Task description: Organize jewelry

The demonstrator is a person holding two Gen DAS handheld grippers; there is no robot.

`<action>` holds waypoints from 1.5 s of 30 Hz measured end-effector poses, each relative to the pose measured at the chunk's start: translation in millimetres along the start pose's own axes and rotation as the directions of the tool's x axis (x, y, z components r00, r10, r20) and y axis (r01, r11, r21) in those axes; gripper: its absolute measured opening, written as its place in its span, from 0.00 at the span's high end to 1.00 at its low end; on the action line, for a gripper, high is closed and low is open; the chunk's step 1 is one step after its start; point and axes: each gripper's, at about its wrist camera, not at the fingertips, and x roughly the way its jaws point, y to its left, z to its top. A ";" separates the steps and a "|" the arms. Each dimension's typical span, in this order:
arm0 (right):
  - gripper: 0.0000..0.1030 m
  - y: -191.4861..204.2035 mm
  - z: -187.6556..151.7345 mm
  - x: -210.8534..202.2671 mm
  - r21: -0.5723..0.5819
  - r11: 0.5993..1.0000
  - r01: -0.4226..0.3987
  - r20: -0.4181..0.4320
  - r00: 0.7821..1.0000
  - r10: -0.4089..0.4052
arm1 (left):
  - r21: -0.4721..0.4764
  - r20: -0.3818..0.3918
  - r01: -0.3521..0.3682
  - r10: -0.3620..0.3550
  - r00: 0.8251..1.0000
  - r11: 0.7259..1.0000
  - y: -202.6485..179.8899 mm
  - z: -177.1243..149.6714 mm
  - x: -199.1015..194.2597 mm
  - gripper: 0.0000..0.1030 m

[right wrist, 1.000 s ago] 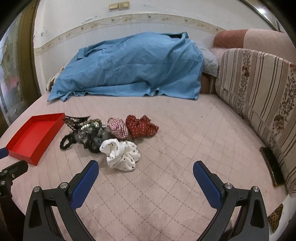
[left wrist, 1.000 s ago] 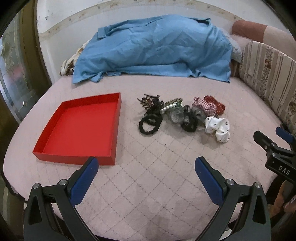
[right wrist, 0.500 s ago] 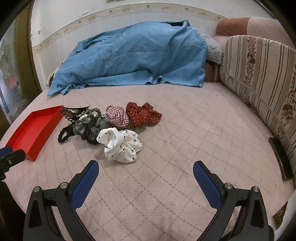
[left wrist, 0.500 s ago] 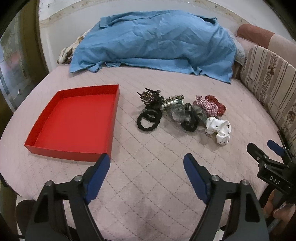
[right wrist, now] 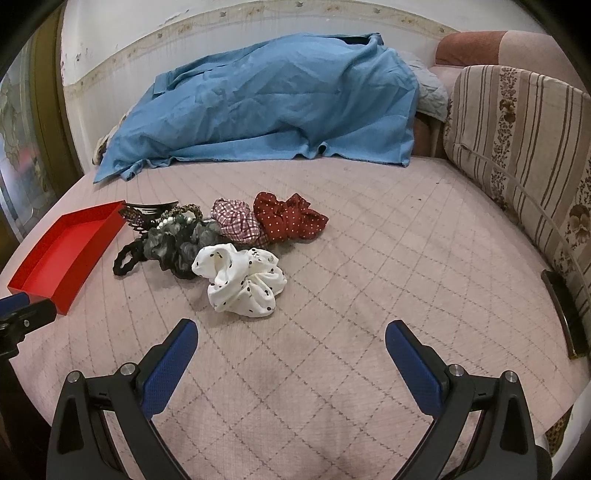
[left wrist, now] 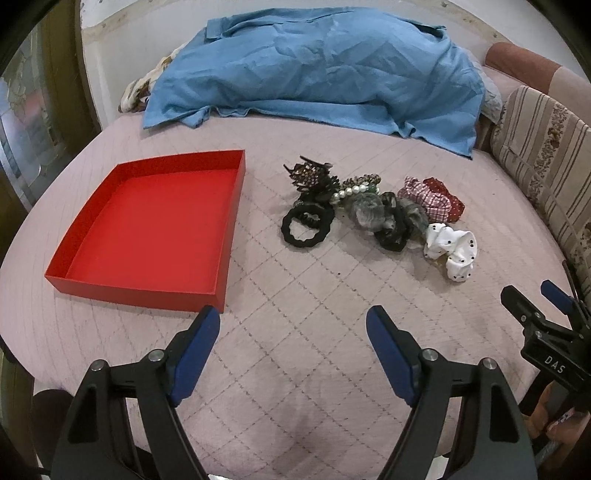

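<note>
left wrist: hair clip (left wrist: 309, 172) lengthwise left-right

A lived-in room of a home, seen across a bed or daybed.

The pink quilted bedspread (right wrist: 388, 258) with diamond stitching fills most of both views and is the landmark. At its far edge, against the wall, lies a crumpled blue sheet (right wrist: 280, 107) draped over a heap of bedding. Behind that rises a white wall (right wrist: 221, 29) with peeling paint and a patterned border strip. Along the bedspread's right edge stands a striped, flower-printed sofa cushion (right wrist: 517, 147), with a plain pinkish-brown cushion (right wrist: 491, 44) beyond it. On the bedspread lie fabric hair scrunchies (right wrist: 243, 284) and a shallow red tray (left wrist: 147, 229).
</note>
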 end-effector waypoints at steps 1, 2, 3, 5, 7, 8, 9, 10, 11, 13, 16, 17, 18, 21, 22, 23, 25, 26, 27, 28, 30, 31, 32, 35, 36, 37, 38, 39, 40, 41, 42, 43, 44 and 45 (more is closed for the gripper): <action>0.00 0.0 -0.2 0.7 0.001 1.000 0.000 -0.002 1.000 0.000 | 0.000 -0.003 -0.002 0.002 1.000 1.000 0.4 -0.4 0.8 0.21; 0.00 0.0 -0.3 1.1 0.001 1.000 0.001 -0.004 1.000 -0.001 | 0.000 -0.007 -0.005 0.005 1.000 1.000 0.5 -1.0 1.6 0.21; 0.00 -0.1 -0.6 1.7 0.003 1.000 0.001 -0.007 1.000 -0.001 | 0.000 -0.011 -0.006 0.006 1.000 1.000 0.5 -1.2 2.6 0.21; 0.00 0.1 -0.6 2.5 0.005 1.000 0.002 -0.011 1.000 -0.002 | 0.002 -0.015 -0.008 0.008 1.000 1.000 0.5 -1.5 3.8 0.21; 0.00 0.1 -0.5 3.5 0.005 1.000 0.001 -0.014 1.000 -0.001 | 0.008 -0.020 -0.012 0.012 1.000 1.000 0.1 -1.8 5.6 0.21; 0.00 0.1 -0.5 4.1 0.005 1.000 0.001 -0.016 1.000 -0.001 | 0.010 -0.024 -0.014 0.014 1.000 1.000 -0.3 -2.1 6.6 0.21; 0.00 -0.2 -0.5 4.7 0.006 1.000 0.000 -0.017 1.000 0.000 | 0.011 -0.028 -0.014 0.015 0.999 1.000 -0.5 -2.0 8.0 0.21; 0.00 -0.3 -0.6 4.9 0.006 1.000 -0.001 -0.019 1.000 0.001 | 0.012 -0.032 -0.015 0.015 0.999 1.000 -0.8 -2.2 9.0 0.21; 0.00 -0.3 -0.9 5.2 0.007 1.000 -0.002 -0.021 1.000 0.002 | 0.014 -0.036 -0.017 0.017 0.999 1.000 -1.0 -2.4 10.3 0.21; 0.00 -0.9 -1.4 6.2 0.008 1.000 -0.003 -0.024 1.000 0.003 | 0.015 -0.041 -0.020 0.020 0.999 1.000 -1.1 -2.9 12.0 0.21; 0.00 -2.1 -2.1 8.0 0.013 1.000 -0.005 -0.030 1.000 0.006 | 0.017 -0.047 -0.022 0.023 0.999 1.000 -1.4 -3.0 14.5 0.21; 0.00 -2.4 -2.3 8.5 0.015 1.000 -0.006 -0.032 0.999 0.006 | 0.017 -0.050 -0.022 0.023 0.998 1.000 -1.4 -3.1 15.6 0.21; 0.00 -2.6 -2.4 9.4 0.016 1.000 -0.006 -0.035 0.999 0.007 | 0.017 -0.053 -0.023 0.024 0.998 1.000 -1.2 -3.6 16.4 0.21; 0.00 -3.4 -3.1 11.8 0.018 1.000 -0.008 -0.042 0.999 0.008 | 0.016 -0.061 -0.024 0.025 0.998 1.000 -0.8 -3.7 19.5 0.21; 0.00 -3.7 -3.3 12.7 0.019 1.000 -0.008 -0.044 0.999 0.009 | 0.015 -0.064 -0.024 0.025 0.998 1.000 -0.7 -3.7 20.5 0.21; 0.00 -4.0 -3.6 13.4 0.020 1.000 -0.008 -0.045 0.999 0.009 | 0.016 -0.066 -0.025 0.026 0.998 1.000 -0.6 -3.3 21.3 0.21; 0.00 -4.5 -3.9 14.8 0.021 1.000 -0.009 -0.049 0.999 0.010 | 0.019 -0.061 -0.026 0.027 0.998 0.999 0.4 -1.5 21.6 0.21; 0.00 -4.6 -3.8 15.4 0.022 1.000 -0.010 -0.050 0.999 0.011 | 0.020 -0.054 -0.028 0.029 0.998 0.999 1.8 1.1 21.0 0.21; 0.00 -4.3 -3.7 16.0 0.022 1.000 -0.011 -0.051 0.999 0.012 | 0.021 -0.047 -0.030 0.031 0.998 0.999 3.5 4.0 20.9 0.21; 0.00 -4.2 -3.2 16.6 0.021 1.000 -0.013 -0.053 0.999 0.014 | 0.020 -0.037 -0.033 0.033 0.999 0.999 5.7 8.1 20.1 0.21; 0.00 -3.6 -0.9 17.8 0.018 1.000 -0.020 -0.053 0.998 0.021 | 0.015 -0.021 -0.030 0.031 0.999 0.999 10.7 17.9 19.4 0.21; 0.00 -2.7 0.9 18.4 0.015 1.000 -0.024 -0.052 0.998 0.025 | 0.015 -0.015 -0.026 0.027 1.000 1.000 12.7 23.1 19.9 0.21; 0.00 -1.8 2.2 19.2 0.012 1.000 -0.028 -0.051 0.998 0.028 | 0.019 -0.011 -0.023 0.023 1.000 1.000 13.4 27.7 20.9 0.21; 0.00 3.1 10.1 24.7 0.004 0.999 -0.051 -0.050 0.997 0.051 | 0.064 0.006 -0.015 0.014 1.000 0.998 9.7 42.7 29.7 0.21; 0.00 5.0 12.8 27.2 0.004 0.998 -0.059 -0.052 0.997 0.060 | 0.073 0.004 -0.003 0.003 1.000 0.997 8.1 45.4 33.2 0.21; 0.00 6.6 15.2 29.4 0.003 0.998 -0.067 -0.052 0.996 0.067 | 0.081 -0.004 0.022 -0.022 1.000 0.996 6.0 49.9 39.4 0.21; 0.00 8.3 17.4 31.7 0.002 0.997 -0.074 -0.053 0.996 0.074 | 0.082 -0.011 0.046 -0.045 0.999 0.996 4.4 53.3 44.5 0.22; 0.00 10.4 19.8 34.7 -0.001 0.997 -0.081 -0.054 0.995 0.081 | 0.078 -0.021 0.071 -0.069 0.997 0.994 2.7 57.8 51.8 0.28; 0.00 12.4 21.9 38.1 -0.003 0.996 -0.088 -0.057 0.995 0.088 | 0.074 -0.038 0.083 -0.080 0.996 0.994 1.5 61.4 59.5 0.39; 0.00 14.3 24.3 42.7 -0.006 0.995 -0.098 -0.061 0.993 0.098 | 0.070 -0.062 0.092 -0.088 0.994 0.993 -0.1 65.9 70.1 0.44; 0.00 14.7 25.4 45.2 -0.006 0.995 -0.104 -0.063 0.993 0.103 | 0.066 -0.079 0.097 -0.092 0.993 0.993 -1.6 68.5 79.1 0.51; 0.00 16.1 27.0 49.5 -0.006 0.994 -0.111 -0.068 0.992 0.110 | 0.063 -0.092 0.100 -0.094 0.991 0.993 -2.3 70.9 86.9 0.56; 0.02 16.6 28.3 53.2 -0.004 0.993 -0.116 -0.073 0.991 0.115 | 0.060 -0.105 0.105 -0.098 0.990 0.993 -3.0 73.1 96.1 0.57; 0.03 16.8 29.8 57.4 -0.002 0.993 -0.122 -0.080 0.989 0.121 | 0.059 -0.115 0.110 -0.103 0.988 0.992 -4.3 73.9 103.1 0.58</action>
